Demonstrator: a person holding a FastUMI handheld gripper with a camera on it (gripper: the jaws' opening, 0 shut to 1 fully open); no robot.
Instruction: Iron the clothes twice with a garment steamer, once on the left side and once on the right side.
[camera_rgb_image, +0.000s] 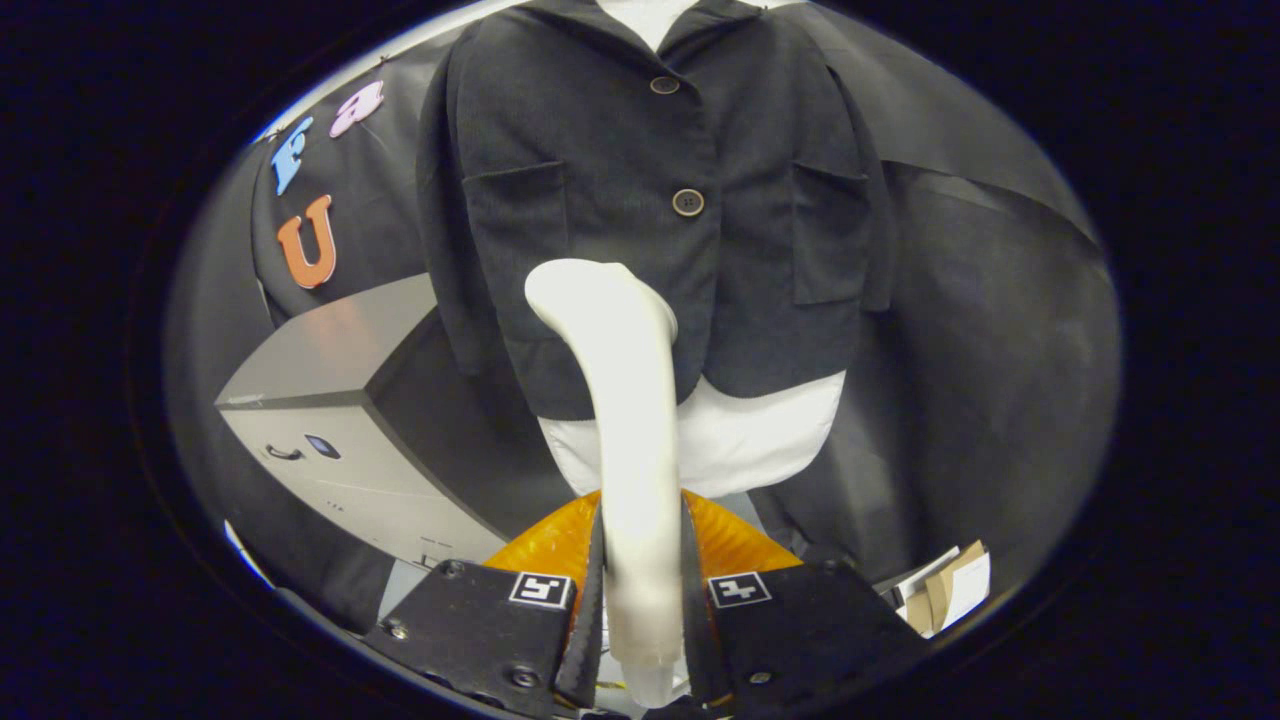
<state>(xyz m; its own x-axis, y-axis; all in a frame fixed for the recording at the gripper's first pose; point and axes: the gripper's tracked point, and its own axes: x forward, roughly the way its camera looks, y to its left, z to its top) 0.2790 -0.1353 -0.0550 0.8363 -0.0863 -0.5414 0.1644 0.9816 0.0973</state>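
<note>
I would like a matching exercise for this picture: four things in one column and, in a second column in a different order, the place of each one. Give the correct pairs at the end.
Things
1. garment steamer
2. dark jacket
3. grey cabinet
4. white mannequin

Places
A. beside the jacket, standing against the booth wall
B. clamped between the two fingers of the gripper, its head rising in front of the jacket's hem
C. showing below the jacket's hem
D. buttoned over the mannequin, beyond the steamer's head

Pairs: 1-B, 2-D, 3-A, 4-C
</note>
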